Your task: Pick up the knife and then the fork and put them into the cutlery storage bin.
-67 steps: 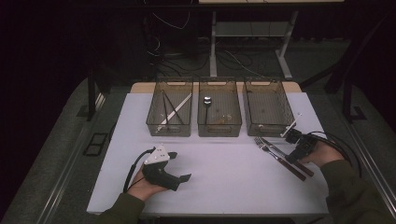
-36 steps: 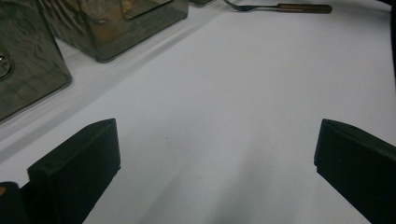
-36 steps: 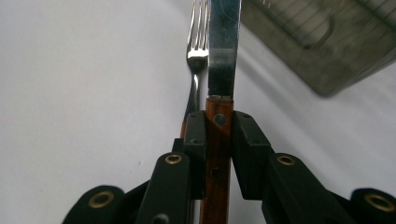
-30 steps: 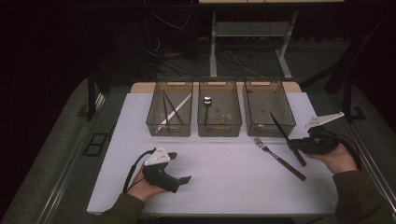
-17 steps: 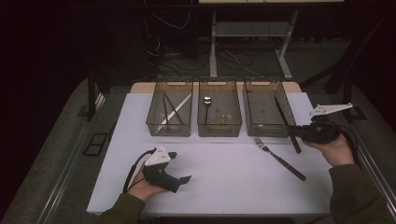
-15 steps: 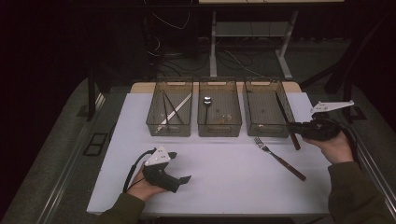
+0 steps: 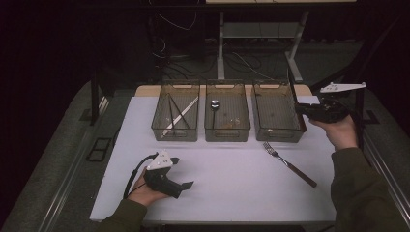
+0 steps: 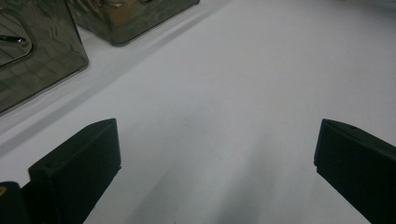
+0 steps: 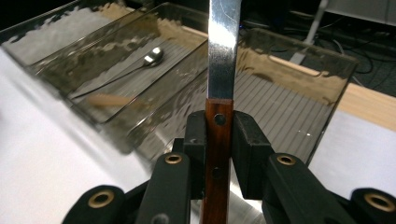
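**A:** Where's the knife point(image 9: 223, 70) now?

**B:** In my right gripper point(image 9: 218, 135). The fingers point(image 9: 250, 140) are clamped on its wooden handle, and the blade runs straight up and away from them. In the high view the knife point(image 7: 293, 99) stands nearly upright at the right edge of the right bin point(image 7: 277, 108), so I judge the move ahead is to bring it over that bin and lay its long axis along the bin's length.

**A:** And your left?

**B:** The left gripper point(image 7: 167, 175) rests low on the bench point(image 7: 232, 183), well apart from the bins. Its fingers point(image 8: 74, 170) stand wide with nothing between them. The right hand is the near one by far.

**A:** Count for me.

**B:** Three bins in a row. The left bin point(image 7: 176, 116) holds what look like chopsticks point(image 7: 180, 115); I can't count them. The middle bin point(image 7: 227, 116) holds one spoon point(image 7: 214, 104). One fork point(image 7: 289, 164) lies on the bench before the right bin, tines toward the bins. One knife, held.
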`<state>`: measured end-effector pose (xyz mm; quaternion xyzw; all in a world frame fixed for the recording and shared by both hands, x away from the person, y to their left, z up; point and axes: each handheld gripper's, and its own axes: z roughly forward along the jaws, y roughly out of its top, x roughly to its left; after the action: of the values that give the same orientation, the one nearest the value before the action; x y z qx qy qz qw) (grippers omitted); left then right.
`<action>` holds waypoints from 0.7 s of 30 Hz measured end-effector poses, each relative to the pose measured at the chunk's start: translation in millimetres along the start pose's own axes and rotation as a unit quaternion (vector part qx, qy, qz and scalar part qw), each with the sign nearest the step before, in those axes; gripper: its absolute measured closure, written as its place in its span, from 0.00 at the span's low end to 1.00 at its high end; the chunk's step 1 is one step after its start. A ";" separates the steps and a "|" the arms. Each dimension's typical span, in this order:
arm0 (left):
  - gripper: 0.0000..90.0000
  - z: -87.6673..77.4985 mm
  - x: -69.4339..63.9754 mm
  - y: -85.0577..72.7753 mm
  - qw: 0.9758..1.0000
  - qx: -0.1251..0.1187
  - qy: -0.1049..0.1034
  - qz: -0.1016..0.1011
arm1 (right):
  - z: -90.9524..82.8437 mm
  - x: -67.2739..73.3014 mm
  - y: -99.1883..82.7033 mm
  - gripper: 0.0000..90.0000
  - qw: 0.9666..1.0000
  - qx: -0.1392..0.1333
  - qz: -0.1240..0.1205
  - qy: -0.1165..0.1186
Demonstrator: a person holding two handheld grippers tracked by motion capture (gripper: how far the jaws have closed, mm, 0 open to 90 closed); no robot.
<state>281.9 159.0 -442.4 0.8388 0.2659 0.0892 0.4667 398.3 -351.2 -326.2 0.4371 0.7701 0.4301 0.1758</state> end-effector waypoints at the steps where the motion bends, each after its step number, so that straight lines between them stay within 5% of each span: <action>1: 0.00 -0.4 0.1 -0.1 1.000 0.001 0.000 0.001 | 2.1 -2.0 1.7 0.86 1.000 -0.001 0.005 -0.001; 12: 0.00 -0.2 -2.8 0.4 1.000 0.002 -0.004 0.004 | 31.5 -16.3 10.2 0.86 0.999 -0.018 0.019 -0.020; 21: 0.00 0.0 -4.0 0.7 1.000 0.000 -0.004 0.005 | 57.4 -21.1 -1.1 0.86 0.999 0.025 0.027 -0.026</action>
<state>278.8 156.7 -441.5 0.8406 0.2599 0.0882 0.4671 446.6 -339.7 -362.0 0.4730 0.7636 0.4040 0.1730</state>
